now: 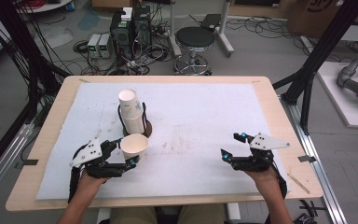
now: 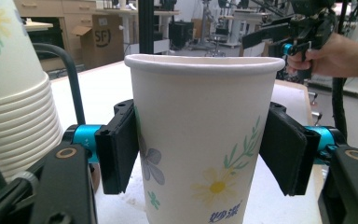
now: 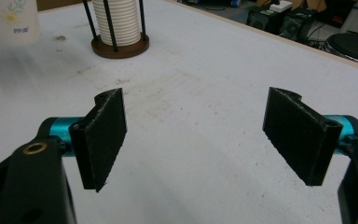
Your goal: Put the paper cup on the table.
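White paper cup (image 2: 200, 140), yellow and blue flowers; black tongs (image 3: 196, 140); perhaps brown holder base (image 3: 120, 48).

Claw: the right gripper (image 3: 193, 140) has two black jaws rising from the bottom edge, standing wide apart with nothing between them.
Surface: a white table cover (image 3: 200, 93), lightly stained, lies under and beyond the jaws.
Far left of the claw: a stack of paper cups (image 3: 118, 21) in a round brown holder (image 3: 120, 46) with thin black rods.
Top left corner: a single flowered paper cup (image 3: 9, 18), well apart from the claw.
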Motion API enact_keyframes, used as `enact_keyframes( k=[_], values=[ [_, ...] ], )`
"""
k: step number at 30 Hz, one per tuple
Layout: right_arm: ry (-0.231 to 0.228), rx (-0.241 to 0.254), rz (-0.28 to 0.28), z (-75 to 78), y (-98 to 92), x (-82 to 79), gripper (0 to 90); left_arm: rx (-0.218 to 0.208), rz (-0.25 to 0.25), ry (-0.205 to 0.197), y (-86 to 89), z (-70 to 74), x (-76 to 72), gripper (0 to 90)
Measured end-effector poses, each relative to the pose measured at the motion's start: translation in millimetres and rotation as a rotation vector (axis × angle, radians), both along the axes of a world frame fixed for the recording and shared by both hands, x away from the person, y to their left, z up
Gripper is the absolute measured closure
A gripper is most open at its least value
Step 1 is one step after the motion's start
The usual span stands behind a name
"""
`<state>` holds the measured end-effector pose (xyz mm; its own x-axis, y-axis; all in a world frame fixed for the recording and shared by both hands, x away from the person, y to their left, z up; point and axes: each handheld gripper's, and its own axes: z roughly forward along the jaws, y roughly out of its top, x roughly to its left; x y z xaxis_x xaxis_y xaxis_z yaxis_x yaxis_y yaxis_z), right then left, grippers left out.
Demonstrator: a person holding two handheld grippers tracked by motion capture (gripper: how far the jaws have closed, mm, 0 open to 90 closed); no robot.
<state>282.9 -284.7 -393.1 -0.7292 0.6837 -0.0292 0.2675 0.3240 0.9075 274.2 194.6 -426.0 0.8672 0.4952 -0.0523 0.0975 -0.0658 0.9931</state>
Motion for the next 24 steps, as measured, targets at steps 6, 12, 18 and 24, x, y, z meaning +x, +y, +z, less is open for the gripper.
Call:
enact_keyframes(
  k=[6, 12, 18, 24],
  values=[
    [-0.003, 0.003, 0.012, 0.4, 1.6, -0.1, 21.9, 0.026, -0.027, 0.001, -20.2, -2.0, 9.1, 33.4],
    [-0.006, 0.006, 0.012, 0.8, -0.2, -0.3, 21.9, 0.072, -0.023, 0.044, -33.4, -11.4, 20.7, 33.4],
    [0.000, 0.003, 0.008, -0.3, -1.4, -1.1, 21.9, 0.140, -0.008, 0.085, -34.5, -17.4, 28.2, 33.4],
    [0.000, -0.001, 0.010, 0.3, -1.2, -1.9, 21.9, 0.237, 0.028, 0.139, -37.6, -23.0, 30.2, 33.3]
  ],
)
